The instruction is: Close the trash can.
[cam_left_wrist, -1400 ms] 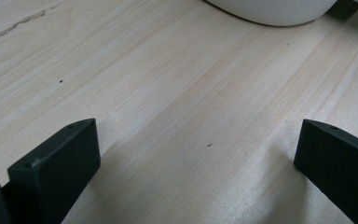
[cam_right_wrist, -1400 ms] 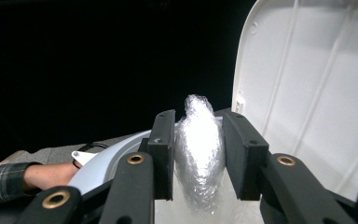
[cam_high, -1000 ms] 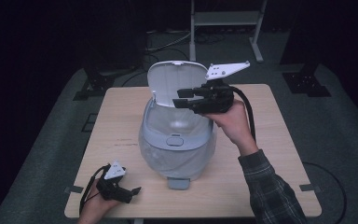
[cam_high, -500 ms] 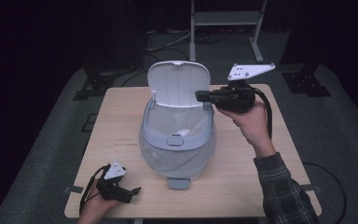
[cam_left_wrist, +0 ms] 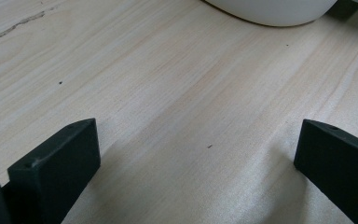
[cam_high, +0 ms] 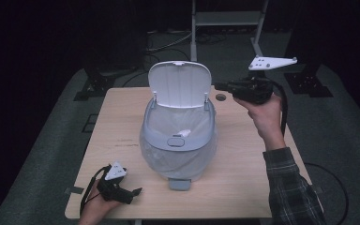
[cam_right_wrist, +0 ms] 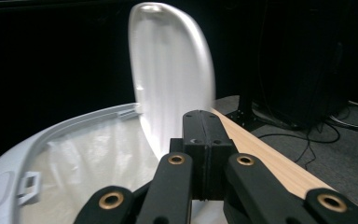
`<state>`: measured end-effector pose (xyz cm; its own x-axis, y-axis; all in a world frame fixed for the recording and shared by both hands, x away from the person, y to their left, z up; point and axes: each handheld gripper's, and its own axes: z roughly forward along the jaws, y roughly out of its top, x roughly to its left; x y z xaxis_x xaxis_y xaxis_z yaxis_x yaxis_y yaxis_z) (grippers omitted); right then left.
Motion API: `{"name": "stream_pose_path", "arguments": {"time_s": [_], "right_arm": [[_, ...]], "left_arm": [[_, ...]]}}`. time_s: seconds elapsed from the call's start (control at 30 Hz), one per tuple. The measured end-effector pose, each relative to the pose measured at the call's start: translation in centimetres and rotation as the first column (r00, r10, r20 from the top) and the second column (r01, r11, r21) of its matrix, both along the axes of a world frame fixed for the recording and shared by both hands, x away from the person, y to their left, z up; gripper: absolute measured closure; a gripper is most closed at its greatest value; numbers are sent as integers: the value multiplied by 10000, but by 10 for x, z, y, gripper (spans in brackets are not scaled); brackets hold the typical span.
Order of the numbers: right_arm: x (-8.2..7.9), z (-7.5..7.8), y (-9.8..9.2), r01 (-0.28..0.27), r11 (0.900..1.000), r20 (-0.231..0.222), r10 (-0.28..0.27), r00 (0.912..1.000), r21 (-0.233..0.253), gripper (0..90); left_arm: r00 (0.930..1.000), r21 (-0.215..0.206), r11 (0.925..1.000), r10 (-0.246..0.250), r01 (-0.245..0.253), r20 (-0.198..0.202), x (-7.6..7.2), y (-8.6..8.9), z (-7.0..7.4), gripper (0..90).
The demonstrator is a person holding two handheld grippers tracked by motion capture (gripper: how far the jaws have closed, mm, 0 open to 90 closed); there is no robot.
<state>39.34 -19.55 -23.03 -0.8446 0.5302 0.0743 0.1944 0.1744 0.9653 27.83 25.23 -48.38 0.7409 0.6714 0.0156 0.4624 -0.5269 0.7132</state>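
A pale grey bin (cam_high: pixel 178 154) with a clear liner stands mid-table, its white lid (cam_high: pixel 180 84) raised upright at the back. My right gripper (cam_high: pixel 221 86) is held in the air to the right of the lid, shut with nothing between its jaws, pointing left at the lid's edge. In the right gripper view the shut gripper (cam_right_wrist: pixel 207 140) points at the lid (cam_right_wrist: pixel 172 70) above the bin's rim (cam_right_wrist: pixel 51 135). My left gripper (cam_high: pixel 136 191) rests open on the table's front left corner. The left gripper view has the open gripper (cam_left_wrist: pixel 196 154) over bare wood, the bin's base (cam_left_wrist: pixel 270 9) ahead.
The wooden table (cam_high: pixel 258 154) has a small round hole (cam_high: pixel 221 97) near its back right. A metal stand (cam_high: pixel 225 18) and dark equipment stand on the floor behind the table. Cables lie on the floor at the right.
My right gripper has drawn back to the right, away from over the bin to beside the lid. The lid stands more upright. The left gripper has not moved.
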Motion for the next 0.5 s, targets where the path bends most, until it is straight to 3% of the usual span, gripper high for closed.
{"name": "stream_pose_path", "arguments": {"time_s": [0.23, 0.5], "right_arm": [[22, -1, 3, 128, 9999, -117, -128, 9998, 4, 897], [41, 1, 17, -99, 9999, -251, 100, 9996, 61, 897]], "left_arm": [[10000, 0, 10000, -1, 1, -2, 0, 0, 0, 0], [10000, 1, 10000, -2, 2, -2, 0, 0, 0, 0]]}}
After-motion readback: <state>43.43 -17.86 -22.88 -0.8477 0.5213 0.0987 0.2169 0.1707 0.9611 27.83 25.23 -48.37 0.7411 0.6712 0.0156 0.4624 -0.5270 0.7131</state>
